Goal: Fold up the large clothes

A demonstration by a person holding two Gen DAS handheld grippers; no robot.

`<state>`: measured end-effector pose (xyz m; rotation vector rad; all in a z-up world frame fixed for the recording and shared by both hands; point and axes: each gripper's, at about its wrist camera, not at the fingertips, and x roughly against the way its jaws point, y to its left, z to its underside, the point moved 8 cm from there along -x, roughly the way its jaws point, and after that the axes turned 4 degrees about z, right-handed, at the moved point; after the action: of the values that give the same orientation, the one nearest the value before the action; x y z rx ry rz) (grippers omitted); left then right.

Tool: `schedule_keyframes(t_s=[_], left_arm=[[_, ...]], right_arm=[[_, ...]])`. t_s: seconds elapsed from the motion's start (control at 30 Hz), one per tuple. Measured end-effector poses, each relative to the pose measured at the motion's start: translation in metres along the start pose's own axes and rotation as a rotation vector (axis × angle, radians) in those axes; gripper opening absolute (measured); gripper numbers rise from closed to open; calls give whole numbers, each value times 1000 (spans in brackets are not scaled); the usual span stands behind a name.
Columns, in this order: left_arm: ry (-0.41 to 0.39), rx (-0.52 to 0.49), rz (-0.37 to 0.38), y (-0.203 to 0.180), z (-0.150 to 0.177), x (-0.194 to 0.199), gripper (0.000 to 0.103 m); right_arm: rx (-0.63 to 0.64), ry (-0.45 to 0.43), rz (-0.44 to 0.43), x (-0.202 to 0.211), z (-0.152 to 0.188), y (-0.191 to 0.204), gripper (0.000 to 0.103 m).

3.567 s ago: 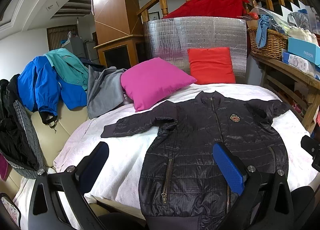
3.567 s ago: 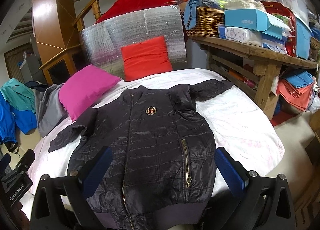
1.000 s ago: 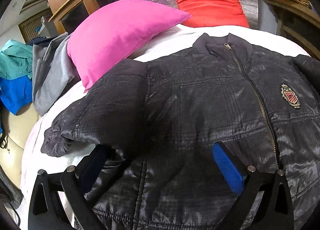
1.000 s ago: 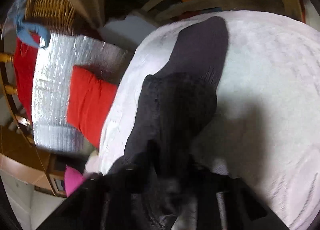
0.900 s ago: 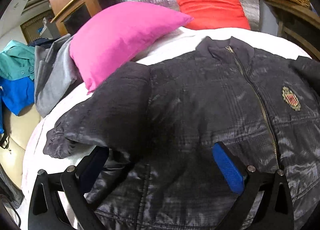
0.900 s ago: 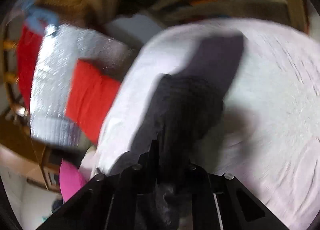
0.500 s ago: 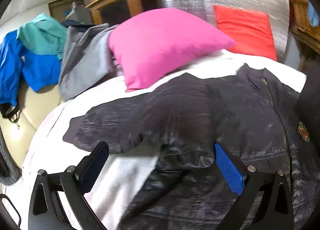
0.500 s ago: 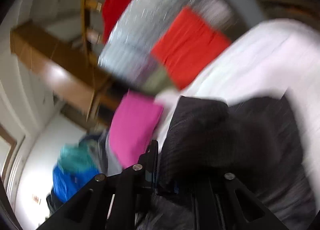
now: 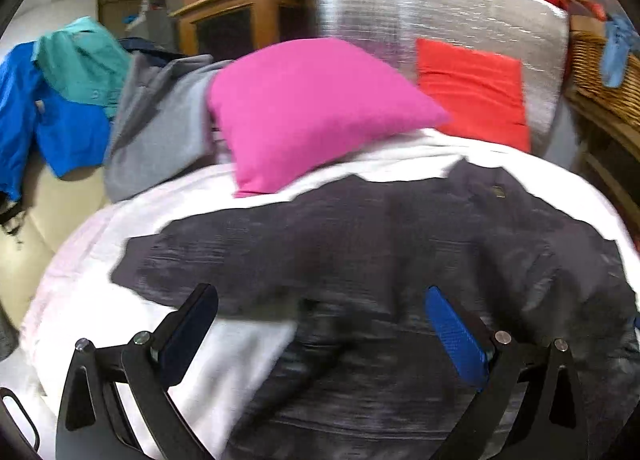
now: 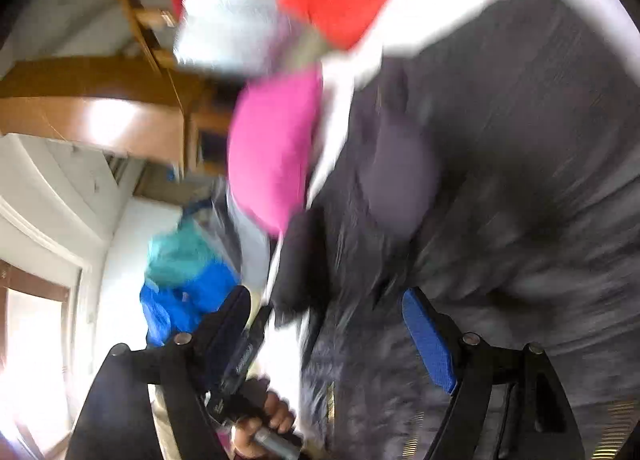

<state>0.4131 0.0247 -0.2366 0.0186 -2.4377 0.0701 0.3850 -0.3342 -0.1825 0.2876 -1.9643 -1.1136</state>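
No writing can be read. The right claw has just been opening and stands wide, nothing pinched, above the black jacket; the left claw also gapes empty over it. The jacket lies on the white-covered bed, with a pink pillow beyond.

left gripper jaws apart | right gripper jaws just opened, nothing between
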Motion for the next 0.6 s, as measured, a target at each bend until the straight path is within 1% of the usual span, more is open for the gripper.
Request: schedule_keyframes(t_s=[0.03,0.1,0.13,0.17,0.2,0.23,0.27,0.3,0.37,0.4,0.47,0.5,0.53,0.57,0.6], left_arm=[[-6,-19,28,-13,1,1,103],[-32,-71,82,-44,2,5,103],[-48,-103,113,-60,2,7,103],[-59,-127,131,-71,3,8,103],[-71,-157,153,-85,4,9,103],[-78,-196,178,-105,5,8,103],[-76,-211,190,-114,6,6,103],[-64,-227,204,-129,7,0,103],[-37,-239,211,-146,10,-11,103],[-26,-244,214,-154,11,-17,103],[-7,-265,205,-164,16,-30,103],[11,-290,172,-168,20,-39,103],[23,-308,151,-170,24,-44,103],[38,-319,144,-170,27,-51,103],[52,-317,142,-168,29,-58,103]], right_arm=[[7,-89,101,18,-17,-19,83],[2,-196,299,39,-40,-60,83],[-3,-218,354,43,-49,-73,83],[-12,-225,428,45,-59,-94,81],[-26,-206,452,43,-63,-107,80],[-41,-189,453,37,-67,-111,74],[-63,-156,443,27,-70,-120,69],[-72,-132,446,17,-71,-121,69],[-83,-89,455,3,-71,-131,67],[-72,-67,477,-6,-70,-133,65],[-36,-64,530,-15,-71,-135,55],[-25,-62,534,-16,-74,-134,51],[-18,-64,532,-10,-77,-138,42],[-4,-79,534,-9,-78,-132,36],[12,-101,544,-6,-79,-128,33]])
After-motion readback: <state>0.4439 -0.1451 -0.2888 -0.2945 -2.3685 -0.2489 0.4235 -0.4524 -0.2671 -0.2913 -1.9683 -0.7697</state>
